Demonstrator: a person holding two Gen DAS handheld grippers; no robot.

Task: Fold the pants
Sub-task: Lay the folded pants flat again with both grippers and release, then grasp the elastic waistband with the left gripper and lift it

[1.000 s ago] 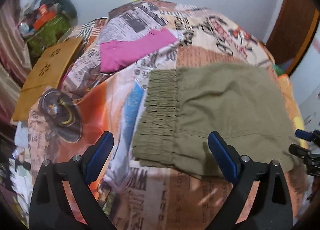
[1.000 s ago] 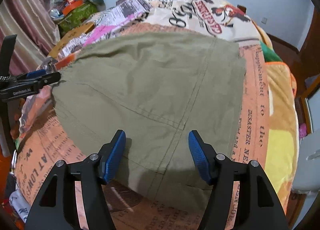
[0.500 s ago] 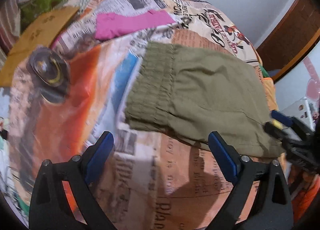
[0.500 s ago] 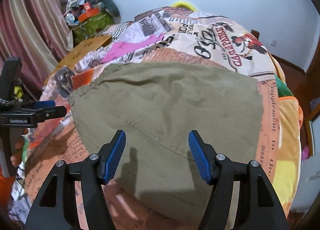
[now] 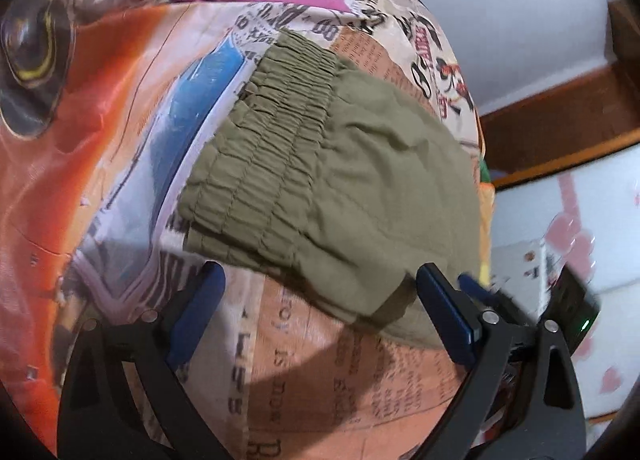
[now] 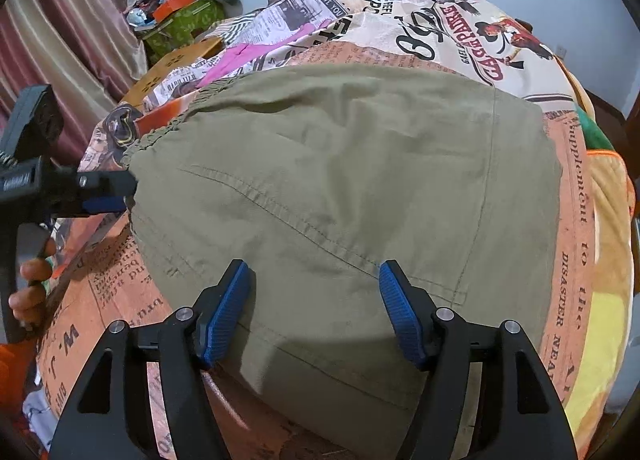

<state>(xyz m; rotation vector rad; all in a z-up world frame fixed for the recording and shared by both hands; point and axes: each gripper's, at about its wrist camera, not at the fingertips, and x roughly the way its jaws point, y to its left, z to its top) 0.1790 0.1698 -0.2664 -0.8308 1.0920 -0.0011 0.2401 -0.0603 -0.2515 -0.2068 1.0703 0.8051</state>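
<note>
On the printed bedspread [image 5: 120, 108], both grippers' jaws gape over folded pants [image 6: 340, 180], the right's opening, lower layers hidden.

Each tool is a black plastic frame that forks into two triangular cut-out arms. On the left gripper [image 5: 320, 296] the arms end in dark blue pads at about 8 and 4 o'clock of its own view, with a round silver screw head at each hinge. The right gripper [image 6: 316, 292] has the same build; its bright blue pads are ribbed crosswise, and four silver screws sit along its arms. At 9 o'clock in the right wrist view, the left tool's black body carries small white lettering, too small to read.
</note>
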